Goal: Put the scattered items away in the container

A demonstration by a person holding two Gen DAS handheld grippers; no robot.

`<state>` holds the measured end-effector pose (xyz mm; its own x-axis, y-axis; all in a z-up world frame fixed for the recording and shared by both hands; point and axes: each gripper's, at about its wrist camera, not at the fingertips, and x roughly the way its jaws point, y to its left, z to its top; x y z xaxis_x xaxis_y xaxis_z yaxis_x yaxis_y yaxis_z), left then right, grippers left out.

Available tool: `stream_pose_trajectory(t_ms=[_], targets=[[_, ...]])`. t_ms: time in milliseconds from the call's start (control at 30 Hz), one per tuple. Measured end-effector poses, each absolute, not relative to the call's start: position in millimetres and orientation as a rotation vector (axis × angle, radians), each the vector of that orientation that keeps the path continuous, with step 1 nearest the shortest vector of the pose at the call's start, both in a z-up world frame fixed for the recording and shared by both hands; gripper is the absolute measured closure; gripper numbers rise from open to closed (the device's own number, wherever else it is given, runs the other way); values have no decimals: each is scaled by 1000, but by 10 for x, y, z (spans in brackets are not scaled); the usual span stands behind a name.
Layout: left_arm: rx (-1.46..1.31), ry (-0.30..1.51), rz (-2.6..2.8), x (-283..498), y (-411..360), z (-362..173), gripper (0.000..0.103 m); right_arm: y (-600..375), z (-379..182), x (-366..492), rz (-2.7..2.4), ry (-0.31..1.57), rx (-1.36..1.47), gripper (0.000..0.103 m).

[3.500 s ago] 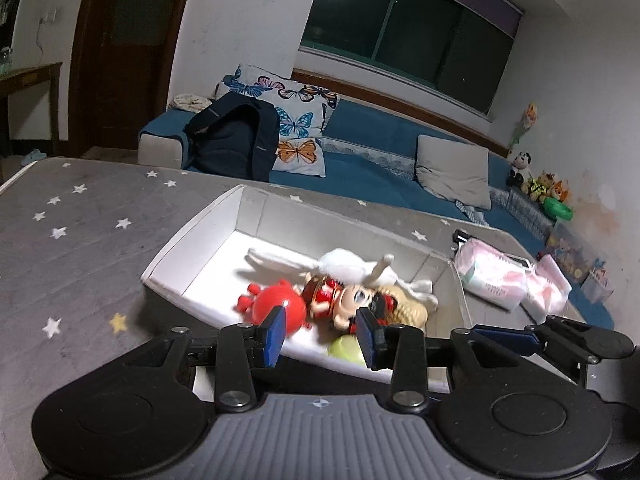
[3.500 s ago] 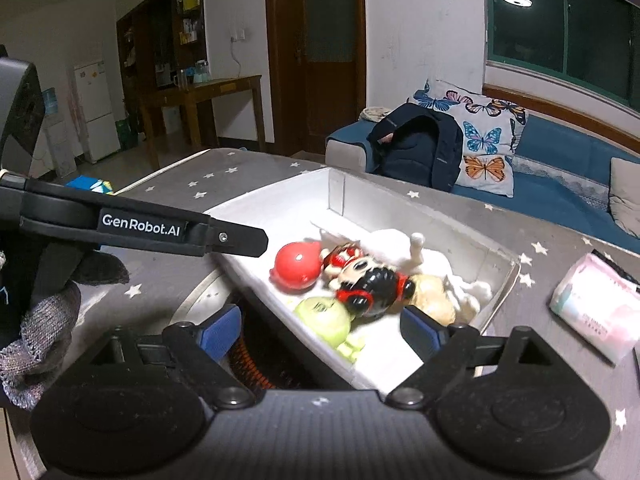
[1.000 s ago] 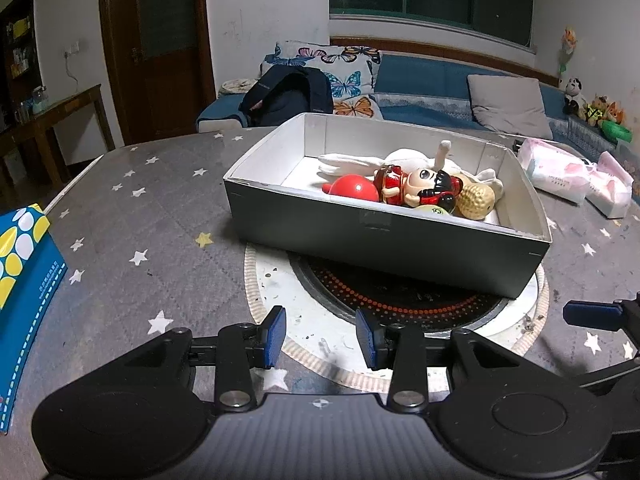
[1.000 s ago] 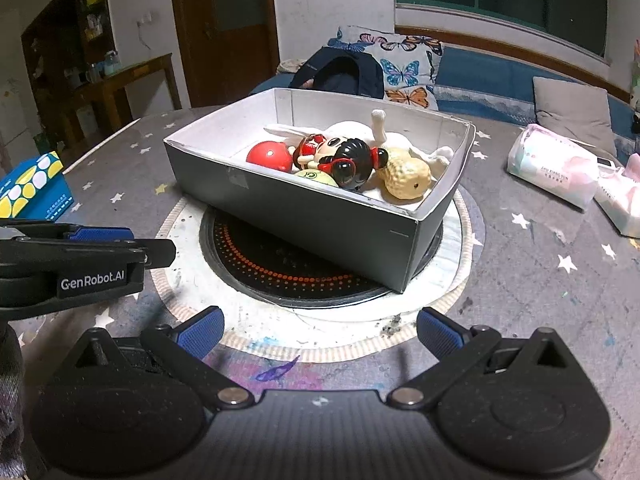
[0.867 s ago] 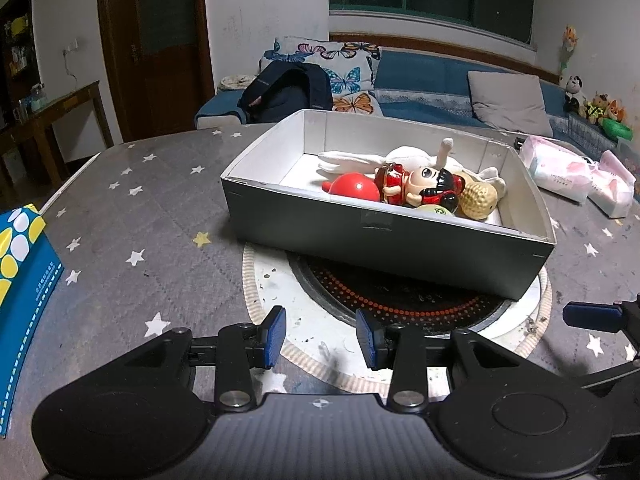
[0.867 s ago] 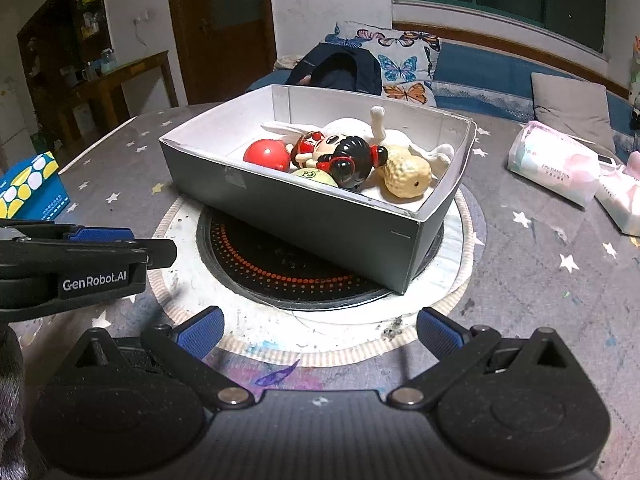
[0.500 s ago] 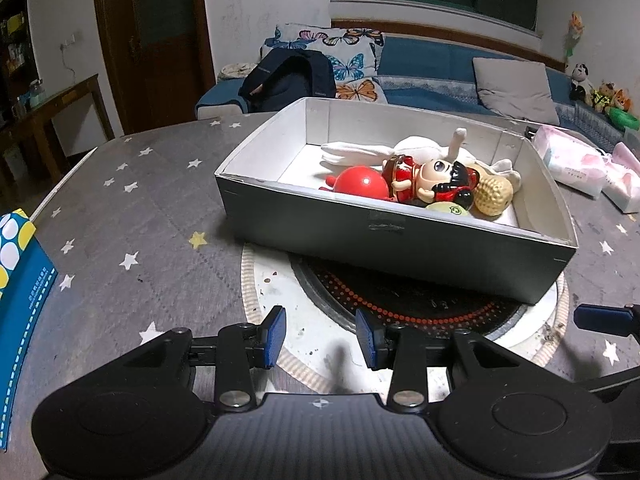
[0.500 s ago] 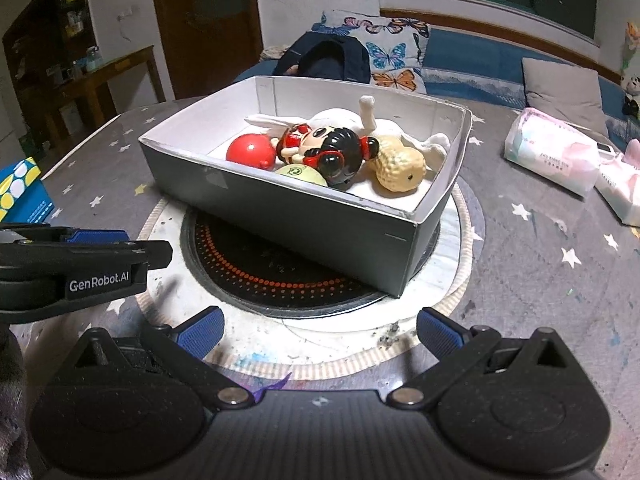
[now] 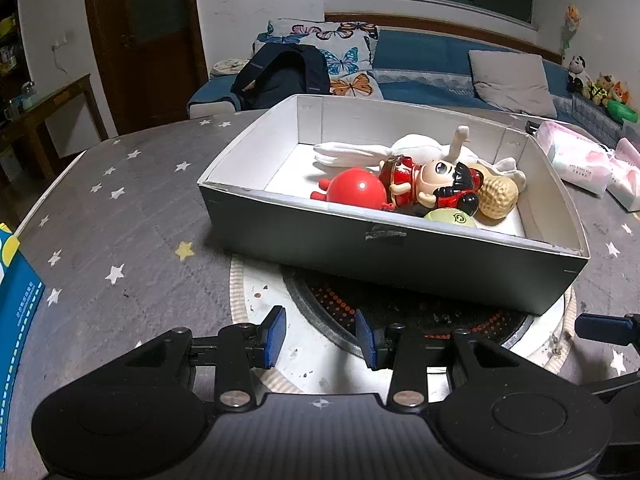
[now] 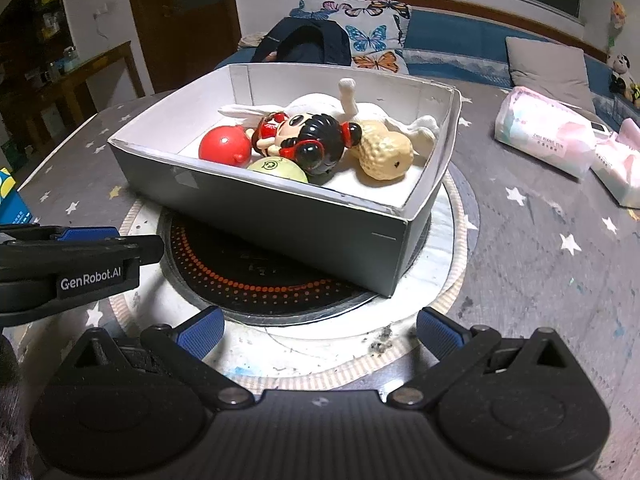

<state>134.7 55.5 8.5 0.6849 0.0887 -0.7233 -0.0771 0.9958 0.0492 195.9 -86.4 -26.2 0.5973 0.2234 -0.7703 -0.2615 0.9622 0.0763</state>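
A grey box (image 9: 384, 252) (image 10: 280, 216) with a white inside stands on a round hob plate. Inside it lie a red ball toy (image 9: 358, 190) (image 10: 224, 146), a doll (image 9: 432, 182) (image 10: 308, 140), a green ball (image 9: 450, 218) (image 10: 278, 170), a tan peanut toy (image 9: 498, 198) (image 10: 386, 152) and a white plush (image 9: 400, 148) (image 10: 344, 108). My left gripper (image 9: 320, 336) hovers open and empty before the box's near wall. Wide open and empty, my right gripper (image 10: 318, 330) hangs in front of the box, beside the left gripper's finger (image 10: 80, 256).
The table has a grey cloth with stars (image 9: 120, 200). Tissue packs (image 9: 576, 158) (image 10: 548, 130) lie to the right of the box. A blue carton (image 9: 16, 312) sits at the left edge. A sofa with cushions and a dark bag (image 9: 284, 76) stands behind.
Both grippers have drawn closer to the box and tipped slightly down, so it looks larger. The toys have not moved. Jaws stand as before.
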Motion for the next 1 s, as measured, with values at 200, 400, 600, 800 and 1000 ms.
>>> stream_pose_trajectory(t_ms=[200,400,600,800,1000], targets=[[25,815,86,1409,520,77,62,-891,-281,2003,266,897,-34,0],[33,828,84,1470,486,61,62,-898,-289,2027,258,900,-31,0],[34,830,80,1510,478,52,62,-909,-303,2061,247,904,-24,0],[30,833,74,1546,461,45,62,-905,-317,2081,241,908,-21,0],[2,843,67,1573,478,34,65,-905,-306,2086,240,901,-20,0]])
